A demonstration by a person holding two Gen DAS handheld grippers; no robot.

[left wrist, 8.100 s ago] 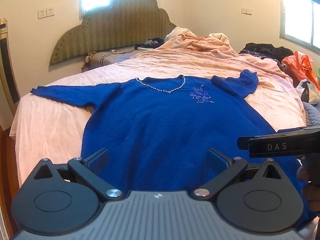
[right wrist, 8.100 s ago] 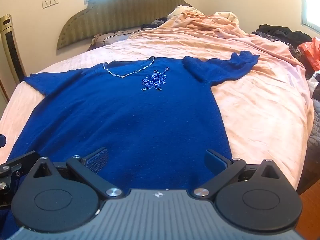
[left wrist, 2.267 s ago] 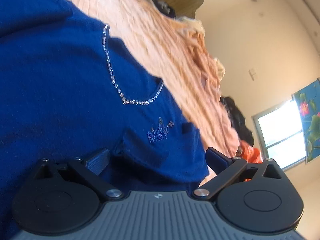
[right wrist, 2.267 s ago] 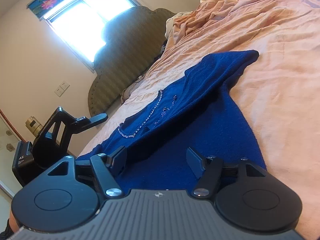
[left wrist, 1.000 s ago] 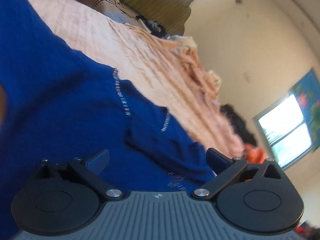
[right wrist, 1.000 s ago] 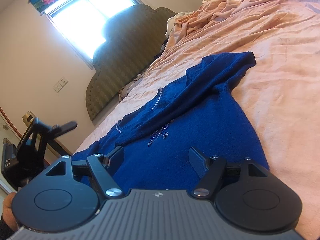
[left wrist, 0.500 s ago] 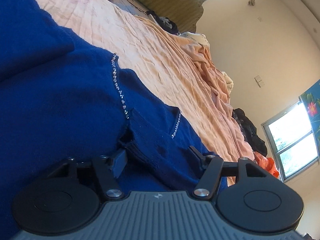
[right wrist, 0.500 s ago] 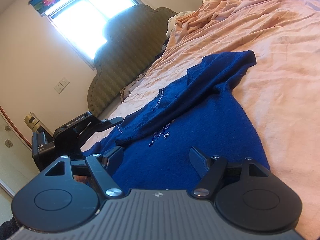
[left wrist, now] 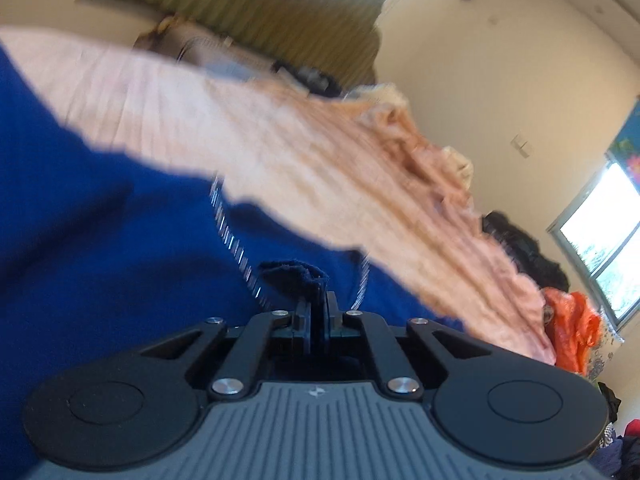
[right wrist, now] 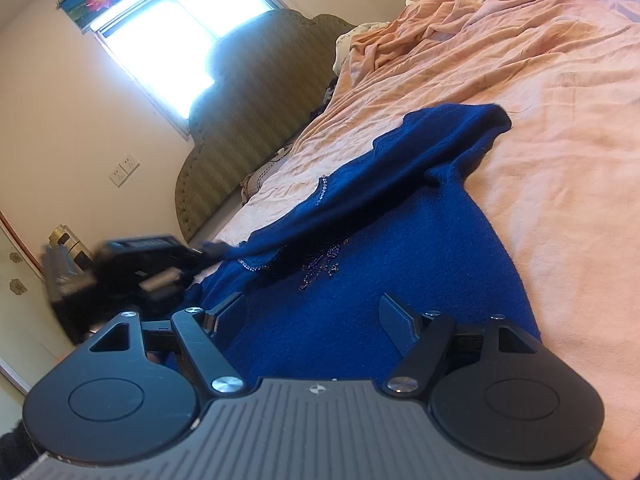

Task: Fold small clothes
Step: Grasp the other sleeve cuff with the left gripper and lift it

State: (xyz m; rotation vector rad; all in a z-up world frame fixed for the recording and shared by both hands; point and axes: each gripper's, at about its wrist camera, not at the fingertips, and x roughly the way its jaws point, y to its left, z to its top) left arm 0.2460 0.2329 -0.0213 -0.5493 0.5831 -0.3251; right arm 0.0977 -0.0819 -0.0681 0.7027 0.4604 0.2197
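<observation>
You are early in the fold. The bed (right wrist: pixel 560 168) carries one blue sweater (right wrist: pixel 400 264), which lies across the pink sheet near the foot edge, its body spread flat and its collar toward the headboard (right wrist: pixel 256 92). One sleeve (right wrist: pixel 420 160) is laid across the chest over the beaded trim, its cuff end at the far side edge of the garment; that looks to be the first fold under way, not settled. The other sleeve, the side panels and the bottom-to-top fold appear not yet done, judging from how much of the body lies open.

Your left gripper (left wrist: pixel 318 308) has its jaws pinched tight on a bunched tuft of the blue knit, close to the beaded neckline; the left view is smeared, so which part of the sweater you have is hard to tell for sure. From the right view the same tool (right wrist: pixel 136 268) shows blurred at the sweater's left edge with the cloth drawn to its tip. Your right gripper (right wrist: pixel 316 320) hovers low over the lower body of the sweater with its fingers spread wide and nothing between them.

By count: one bed, one headboard, one sweater to fold, two grippers. A rumpled heap of bedding (right wrist: pixel 404 36) sits at the head end, and an orange bag (left wrist: pixel 572 332) lies past the far edge.
</observation>
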